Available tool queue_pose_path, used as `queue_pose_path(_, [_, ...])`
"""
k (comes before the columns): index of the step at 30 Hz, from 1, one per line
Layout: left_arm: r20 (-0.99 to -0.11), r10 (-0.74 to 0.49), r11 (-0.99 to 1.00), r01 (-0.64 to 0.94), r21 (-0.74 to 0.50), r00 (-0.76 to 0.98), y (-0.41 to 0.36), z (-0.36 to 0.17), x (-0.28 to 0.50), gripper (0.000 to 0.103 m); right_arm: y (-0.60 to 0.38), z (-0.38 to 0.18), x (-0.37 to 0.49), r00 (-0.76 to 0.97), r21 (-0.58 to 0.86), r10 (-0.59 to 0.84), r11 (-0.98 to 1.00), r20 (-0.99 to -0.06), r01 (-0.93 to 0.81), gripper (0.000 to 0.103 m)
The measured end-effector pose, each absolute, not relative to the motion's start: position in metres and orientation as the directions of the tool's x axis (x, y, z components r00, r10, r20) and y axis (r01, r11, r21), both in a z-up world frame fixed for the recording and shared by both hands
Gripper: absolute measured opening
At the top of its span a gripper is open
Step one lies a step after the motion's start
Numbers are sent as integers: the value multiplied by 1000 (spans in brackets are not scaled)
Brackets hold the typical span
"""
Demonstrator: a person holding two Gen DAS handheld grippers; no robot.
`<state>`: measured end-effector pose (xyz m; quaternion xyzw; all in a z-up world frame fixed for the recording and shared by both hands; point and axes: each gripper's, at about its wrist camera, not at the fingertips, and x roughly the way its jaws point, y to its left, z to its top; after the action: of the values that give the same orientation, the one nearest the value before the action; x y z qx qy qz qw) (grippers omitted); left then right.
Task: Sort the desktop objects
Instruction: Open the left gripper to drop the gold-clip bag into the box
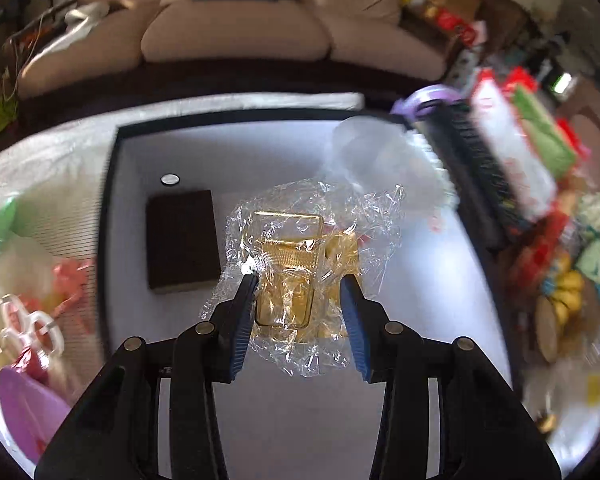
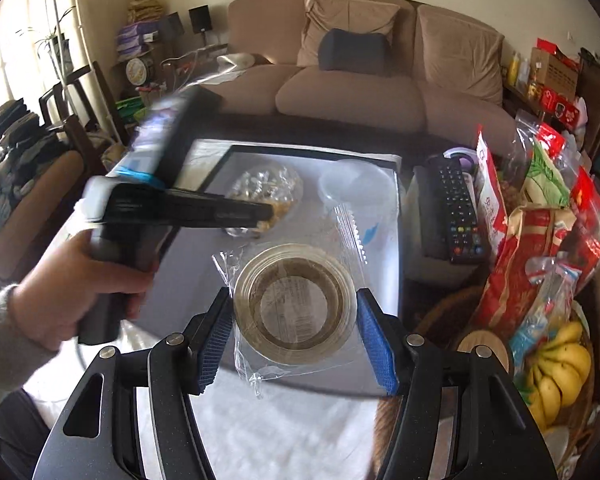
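Beige sofa (image 2: 352,76) fills the top of both views, behind the bench (image 2: 260,432). Black-rimmed tray (image 1: 116,200) sits centre frame in the left wrist view, white inside. Right of it in the right wrist view: black remote (image 2: 458,208), red snack bags (image 2: 516,264), bananas (image 2: 560,368) at lower right. Inside the tray, left of centre in the left wrist view: dark brown block (image 1: 182,238), small white disc (image 1: 170,179) just above it. Left gripper (image 1: 298,300) jaws pinching a crumpled clear wrapper with gold plastic inside (image 1: 296,268), held over the tray. Right gripper (image 2: 296,332) jaws clamped on a bagged roll of clear tape (image 2: 296,300), lower centre, above the tray's near edge. Person's hand (image 2: 84,288) grips the left tool at mid left of that view.
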<state>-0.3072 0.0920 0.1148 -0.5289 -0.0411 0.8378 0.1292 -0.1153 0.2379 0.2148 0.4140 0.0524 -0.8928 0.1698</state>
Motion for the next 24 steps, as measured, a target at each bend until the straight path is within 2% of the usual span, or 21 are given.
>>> queue_pose_path(7, [-896,202,-979,-76,-187,-395,96,71,-342,40,246,194,-133,-578,52,-274,-927,-769,370,63])
queue_pose_path(9, [-888,231,-972,-68,-223,-398,92,64,-346,46,245,192,-135,-579,46,-276,-924,-767,380,63])
queue_pose_path(11, [-894,234,-972,-58,-229,-383,90,60,-348,47,243,190,-137,-581,38,-277,-920,-766,389,63])
queue_pose_path(13, [-892,245,-968,-45,-246,-380,84,61,-345,57,241,189,-138,-576,40,-282,-918,-767,396,63])
queue_pose_path(14, [-889,253,-966,-41,-257,-381,81,64,-343,64,240,189,-139,-574,39,-280,-918,-770,396,63])
queue_pose_path(19, [-850,322,-945,-86,-316,-417,58,104,-321,64,238,185,-143,-561,53,-278,-922,-780,383,63])
queue_pose_path(24, [-771,429,-901,-161,-403,-470,15,160,-275,65,228,179,-155,-512,88,-280,-926,-812,367,63])
